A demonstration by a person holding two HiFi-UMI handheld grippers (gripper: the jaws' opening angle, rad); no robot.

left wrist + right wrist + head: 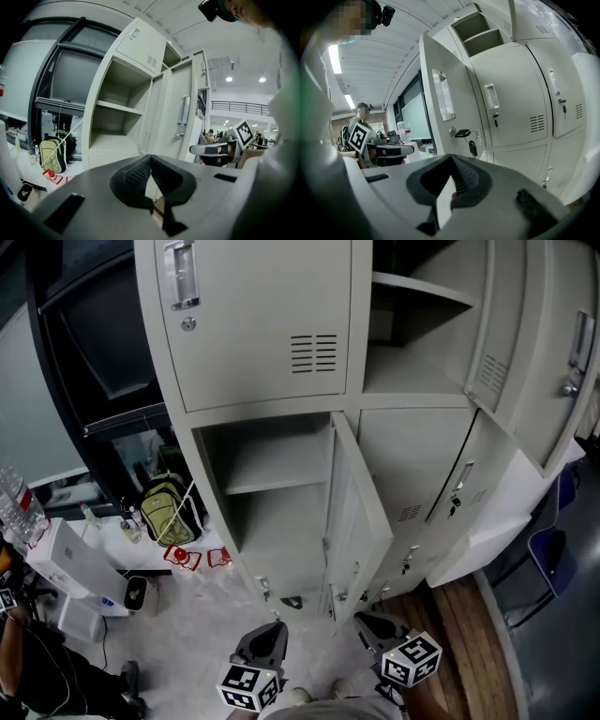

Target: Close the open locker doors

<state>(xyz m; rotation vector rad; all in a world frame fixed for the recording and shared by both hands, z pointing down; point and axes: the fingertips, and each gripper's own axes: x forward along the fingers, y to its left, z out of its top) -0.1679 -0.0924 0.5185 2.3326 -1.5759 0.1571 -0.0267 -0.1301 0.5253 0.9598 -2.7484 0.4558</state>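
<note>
Both claws are pinched tight and hold nothing. The left gripper (150, 160) has its ribbed black pads (133, 176) tip to tip, and the right gripper (451, 160) is the same. They hang low in front of the lockers (272, 324), touching none of them.

2 doors stand open. The lower door (361, 512) juts out toward the grippers, hinged on its right side, and a bare shelf (277, 479) shows inside. The upper door (534, 343) is swung out at the top right, well above them.

From the look of it, this is thin sheet steel with smooth beige paint, flat panels with folded edges and small louvre vents. I'd guess the doors are light, free on their hinges and a bit flexy, and too slick to pinch well. A flat push on the outer face, out by the free edge near the recessed handle (443, 93), looks the surest hold. Keys (464, 133) dangle from the lock just below that handle. They may swing or snag, so I'd keep the claw off them.
</note>
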